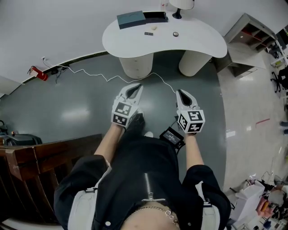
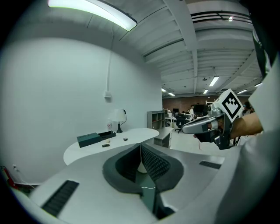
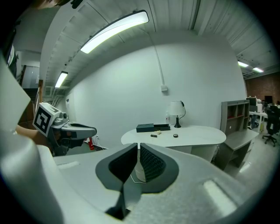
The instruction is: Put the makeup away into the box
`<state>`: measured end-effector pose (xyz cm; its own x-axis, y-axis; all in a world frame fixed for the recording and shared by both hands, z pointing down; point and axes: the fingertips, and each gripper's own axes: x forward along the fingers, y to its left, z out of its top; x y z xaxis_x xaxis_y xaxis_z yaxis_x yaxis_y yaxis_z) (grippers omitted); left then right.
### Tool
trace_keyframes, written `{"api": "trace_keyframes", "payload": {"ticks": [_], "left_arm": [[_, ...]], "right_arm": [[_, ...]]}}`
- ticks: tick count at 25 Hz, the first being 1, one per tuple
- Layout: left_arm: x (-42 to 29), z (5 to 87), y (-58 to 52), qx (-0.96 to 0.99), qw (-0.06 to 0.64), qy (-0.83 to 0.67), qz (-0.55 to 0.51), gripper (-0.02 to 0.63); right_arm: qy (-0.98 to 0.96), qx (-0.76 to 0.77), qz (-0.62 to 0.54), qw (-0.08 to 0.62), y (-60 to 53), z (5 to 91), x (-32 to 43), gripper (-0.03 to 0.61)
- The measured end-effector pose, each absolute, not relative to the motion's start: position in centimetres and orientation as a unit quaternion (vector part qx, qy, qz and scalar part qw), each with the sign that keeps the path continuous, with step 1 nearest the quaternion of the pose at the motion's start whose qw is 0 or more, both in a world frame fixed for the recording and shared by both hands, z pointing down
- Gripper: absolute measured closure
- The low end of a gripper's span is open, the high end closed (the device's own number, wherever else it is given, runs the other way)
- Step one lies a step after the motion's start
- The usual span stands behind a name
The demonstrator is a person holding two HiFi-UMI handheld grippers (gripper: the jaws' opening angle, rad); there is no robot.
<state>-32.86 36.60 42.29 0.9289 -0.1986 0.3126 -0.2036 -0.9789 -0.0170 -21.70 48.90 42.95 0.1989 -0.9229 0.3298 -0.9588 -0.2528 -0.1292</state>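
Note:
Ahead stands a white table point(image 1: 198, 42) carrying a dark teal box point(image 1: 130, 19) with its open black tray point(image 1: 155, 17) beside it. Three small makeup pieces lie loose on the tabletop: a black bar point(image 1: 148, 33), a beige piece point(image 1: 154, 28) and a round pot point(image 1: 175, 34). My left gripper point(image 1: 135, 86) and right gripper point(image 1: 181, 93) hang side by side over the grey floor, well short of the table. Both are shut and hold nothing. From the left gripper view the box point(image 2: 89, 139) shows far beyond the shut left gripper point(image 2: 141, 151); the right gripper view shows the box point(image 3: 145, 127) past the right gripper point(image 3: 138, 151).
A white lamp point(image 1: 179, 6) stands at the table's back edge. A white cable point(image 1: 112, 81) trails across the floor to a red object point(image 1: 38, 73) by the wall. Wooden furniture point(image 1: 40, 155) is at my left, a grey shelf unit point(image 1: 252, 33) at the right.

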Motion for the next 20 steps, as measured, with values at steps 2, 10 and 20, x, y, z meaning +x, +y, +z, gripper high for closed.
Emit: {"api": "trace_keyframes", "payload": {"ticks": [2, 10, 20], "left_arm": [[-31.8, 42.5, 35.8, 0.982, 0.009, -0.101, 0.158, 0.600], [-25.8, 44.0, 29.5, 0.982, 0.018, -0.087, 0.165, 0.600], [-19.4, 45.6, 20.2, 0.981, 0.020, -0.066, 0.180, 0.600]], "right_arm": [[-0.612, 0.769, 0.174, 0.055, 47.9, 43.4, -20.9, 0.568], [-0.609, 0.769, 0.182, 0.063, 40.9, 43.8, -15.5, 0.568], [-0.590, 0.782, 0.190, 0.072, 31.5, 44.0, -7.9, 0.568]]}}
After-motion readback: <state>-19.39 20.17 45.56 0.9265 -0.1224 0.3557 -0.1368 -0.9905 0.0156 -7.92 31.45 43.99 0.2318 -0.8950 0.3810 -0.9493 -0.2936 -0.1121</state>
